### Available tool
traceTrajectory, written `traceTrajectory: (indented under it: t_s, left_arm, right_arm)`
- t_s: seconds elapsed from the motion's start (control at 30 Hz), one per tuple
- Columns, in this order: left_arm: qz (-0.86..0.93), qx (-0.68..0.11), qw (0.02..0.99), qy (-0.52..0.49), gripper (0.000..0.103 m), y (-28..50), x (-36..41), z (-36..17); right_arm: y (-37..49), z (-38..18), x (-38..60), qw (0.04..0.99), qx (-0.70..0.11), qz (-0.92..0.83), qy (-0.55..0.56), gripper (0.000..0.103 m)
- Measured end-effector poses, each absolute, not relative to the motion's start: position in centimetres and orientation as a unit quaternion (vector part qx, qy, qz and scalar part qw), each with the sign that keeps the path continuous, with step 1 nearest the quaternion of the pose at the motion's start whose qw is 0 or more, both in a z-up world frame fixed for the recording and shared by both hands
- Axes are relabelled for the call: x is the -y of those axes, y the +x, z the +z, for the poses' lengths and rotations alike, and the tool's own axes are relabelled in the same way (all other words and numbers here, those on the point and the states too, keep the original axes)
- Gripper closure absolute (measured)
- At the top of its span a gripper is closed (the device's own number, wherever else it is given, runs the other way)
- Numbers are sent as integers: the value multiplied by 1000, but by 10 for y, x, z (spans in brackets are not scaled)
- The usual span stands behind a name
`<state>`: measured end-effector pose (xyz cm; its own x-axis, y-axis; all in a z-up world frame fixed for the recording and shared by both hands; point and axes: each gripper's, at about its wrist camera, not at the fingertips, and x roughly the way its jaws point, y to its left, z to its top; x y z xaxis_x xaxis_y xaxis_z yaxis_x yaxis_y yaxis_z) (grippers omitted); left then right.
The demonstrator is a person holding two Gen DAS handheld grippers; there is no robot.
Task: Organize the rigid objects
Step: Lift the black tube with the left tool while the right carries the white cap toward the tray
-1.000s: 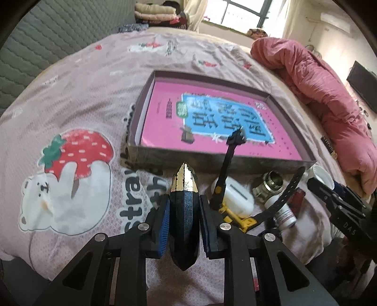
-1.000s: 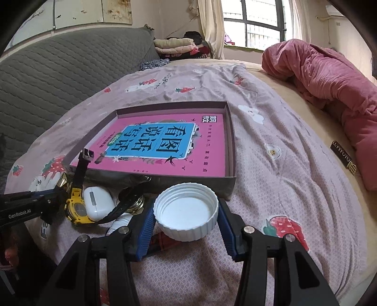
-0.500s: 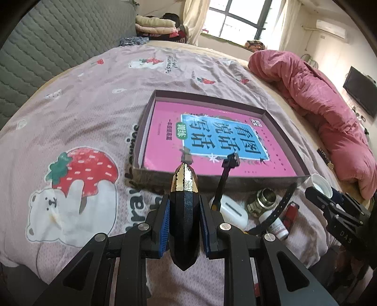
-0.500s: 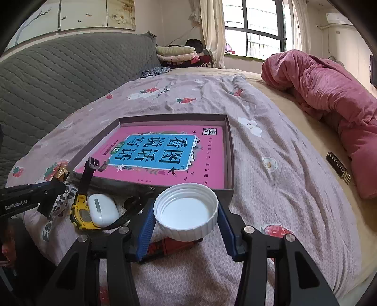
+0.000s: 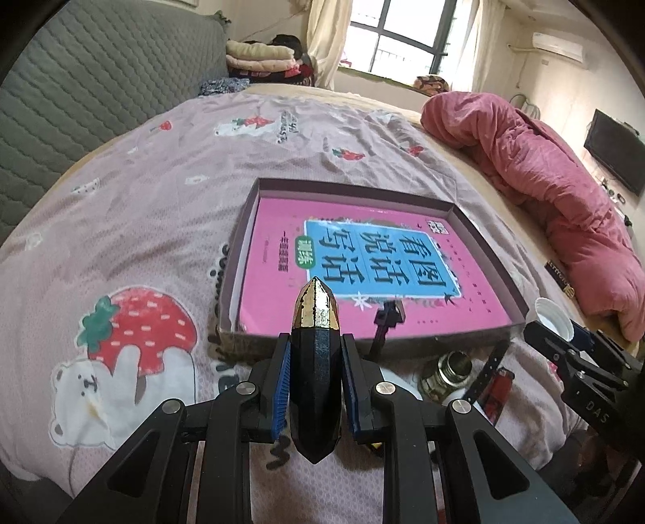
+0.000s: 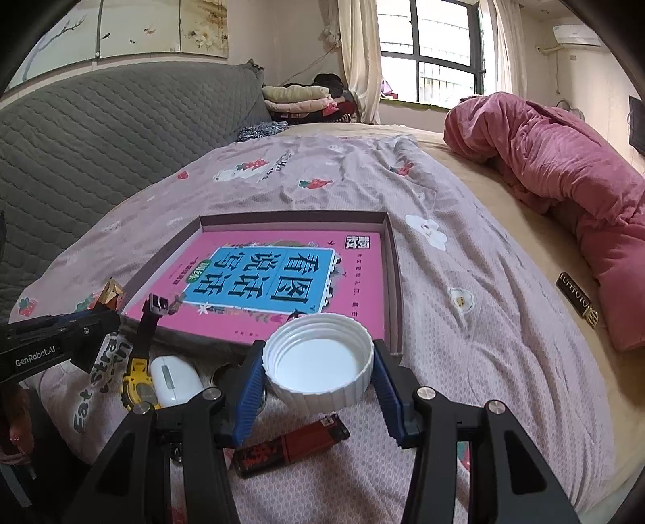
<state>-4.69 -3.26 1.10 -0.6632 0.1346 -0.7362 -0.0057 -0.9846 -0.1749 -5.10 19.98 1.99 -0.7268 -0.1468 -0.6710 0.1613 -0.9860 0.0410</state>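
Left gripper (image 5: 316, 387): jaws clamp a dark gold-tipped stone (image 5: 316, 362), lower centre. Right gripper (image 6: 318, 389): jaws grip a white cap (image 6: 318, 362), just below the box (image 6: 395, 274) on the bed (image 6: 463, 362).

I see a bed (image 6: 463, 282) under a strawberry-print sheet (image 5: 161, 193), a grey quilted headboard (image 6: 100, 133) along its left edge, a daylit window (image 6: 427, 52) beyond, and a wall air conditioner (image 6: 576, 36).

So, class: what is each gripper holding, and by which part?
The left gripper holds a black, gold-tipped faceted piece by its dark middle sides. The right gripper holds a white cap, open side up, across its ribbed rim.
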Motion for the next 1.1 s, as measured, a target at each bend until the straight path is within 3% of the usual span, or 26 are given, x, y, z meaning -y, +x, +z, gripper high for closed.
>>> traceTrajectory:
  t_s: [1.1]
  left_arm:
    - [899, 94, 29, -427, 80, -109, 43, 7]
  right_arm:
    - [-86, 30, -205, 62, 7, -936, 346, 52]
